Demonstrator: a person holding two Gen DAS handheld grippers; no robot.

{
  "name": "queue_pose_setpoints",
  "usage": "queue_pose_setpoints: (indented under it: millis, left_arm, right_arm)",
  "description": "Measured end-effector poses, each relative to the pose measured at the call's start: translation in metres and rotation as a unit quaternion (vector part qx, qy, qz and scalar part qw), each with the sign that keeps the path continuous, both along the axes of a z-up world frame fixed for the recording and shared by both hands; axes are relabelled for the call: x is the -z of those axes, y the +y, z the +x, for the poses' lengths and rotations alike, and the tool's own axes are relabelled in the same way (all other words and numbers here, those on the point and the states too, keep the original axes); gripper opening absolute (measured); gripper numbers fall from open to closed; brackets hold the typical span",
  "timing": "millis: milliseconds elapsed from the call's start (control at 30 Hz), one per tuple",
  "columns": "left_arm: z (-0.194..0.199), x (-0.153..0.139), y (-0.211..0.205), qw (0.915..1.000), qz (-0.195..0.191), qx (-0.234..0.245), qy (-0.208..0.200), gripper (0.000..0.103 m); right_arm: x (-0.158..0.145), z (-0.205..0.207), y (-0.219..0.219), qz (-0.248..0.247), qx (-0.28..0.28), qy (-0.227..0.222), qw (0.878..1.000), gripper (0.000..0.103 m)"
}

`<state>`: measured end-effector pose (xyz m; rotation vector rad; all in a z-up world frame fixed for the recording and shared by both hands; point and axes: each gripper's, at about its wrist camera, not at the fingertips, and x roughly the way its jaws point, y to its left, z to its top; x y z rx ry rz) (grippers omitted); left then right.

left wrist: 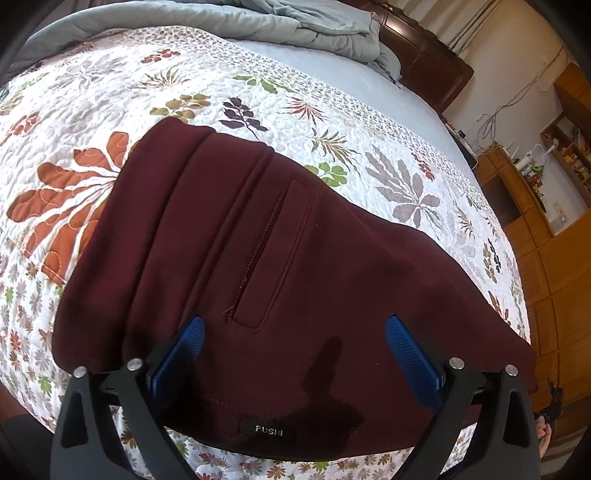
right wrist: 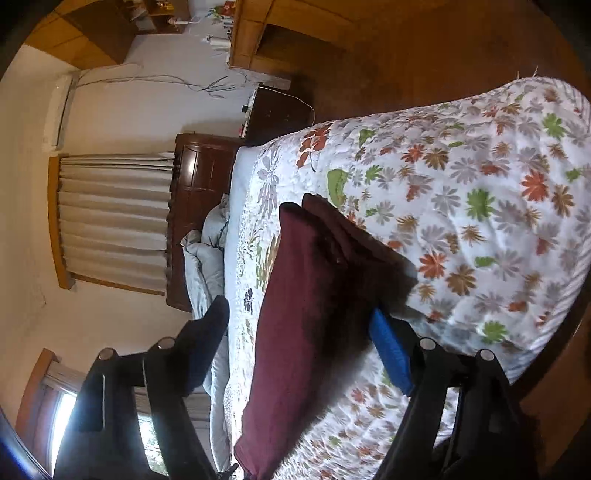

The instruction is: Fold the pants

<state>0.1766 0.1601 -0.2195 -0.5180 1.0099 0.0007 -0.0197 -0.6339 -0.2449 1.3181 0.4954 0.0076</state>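
Note:
The maroon pants (left wrist: 258, 280) lie folded in layers on the flowered quilt (left wrist: 110, 110), a welt pocket and a "FUSHI" label (left wrist: 268, 428) facing up near the bed's front edge. My left gripper (left wrist: 293, 328) is open just above the pants' near part, blue pads wide apart, holding nothing. In the right wrist view the pants (right wrist: 295, 314) show as a folded stack seen from the side. My right gripper (right wrist: 299, 325) is open and rolled sideways, one blue pad (right wrist: 391, 354) down by the quilt (right wrist: 480, 221) beside the stack, the other finger up in the air.
A crumpled grey-blue duvet (left wrist: 295, 26) lies at the head of the bed by the dark wooden headboard (left wrist: 424, 55). Wooden cabinets (left wrist: 546, 240) and floor lie past the bed's edge. Curtains (right wrist: 114, 218) and a nightstand (right wrist: 277, 114) stand beyond.

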Motion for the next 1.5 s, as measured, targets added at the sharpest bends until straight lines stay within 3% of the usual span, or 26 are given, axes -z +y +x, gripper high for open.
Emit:
queue_pose_setpoints:
  millis: [67, 300, 467, 600, 667, 800, 1033, 1300, 1500]
  left_arm:
    - [-0.001, 0.000, 0.002, 1.0000, -0.006, -0.001, -0.002, 0.099]
    - [0.000, 0.000, 0.000, 1.0000, 0.000, 0.003, 0.001, 0.099]
    - [-0.001, 0.000, 0.002, 1.0000, -0.008, 0.000, -0.004, 0.099]
    - [-0.001, 0.002, -0.002, 1.0000, 0.006, 0.005, -0.005, 0.099]
    - [-0.001, 0.001, -0.001, 1.0000, 0.004, 0.003, -0.004, 0.099]
    - [-0.002, 0.000, 0.004, 0.9999, -0.010, 0.002, -0.007, 0.099]
    - [-0.004, -0.001, 0.005, 0.9998, -0.018, 0.004, -0.009, 0.099]
    - [-0.007, -0.005, 0.012, 0.9992, -0.038, 0.004, -0.014, 0.099]
    - [-0.013, -0.011, 0.006, 0.9994, -0.006, 0.023, -0.025, 0.099]
  right_arm:
    - [0.007, 0.001, 0.001, 0.015, 0.004, -0.003, 1.000, 0.070]
    - [0.015, 0.019, -0.002, 0.023, 0.009, -0.035, 0.999, 0.068]
    - [0.018, 0.028, -0.002, -0.005, 0.010, -0.021, 1.000, 0.050]
    - [0.019, 0.031, -0.001, -0.016, 0.007, -0.011, 1.000, 0.043]
    - [0.021, 0.028, -0.001, -0.027, 0.011, 0.004, 1.000, 0.026]
    - [0.023, 0.029, 0.000, -0.030, 0.012, 0.011, 0.999, 0.021]
    - [-0.009, 0.040, 0.013, -0.087, 0.014, 0.031, 0.996, 0.019]
    - [-0.072, 0.061, 0.049, -0.213, -0.002, 0.048, 0.976, 0.019]
    - [-0.103, 0.065, 0.075, -0.275, -0.014, 0.046, 0.960, 0.019]
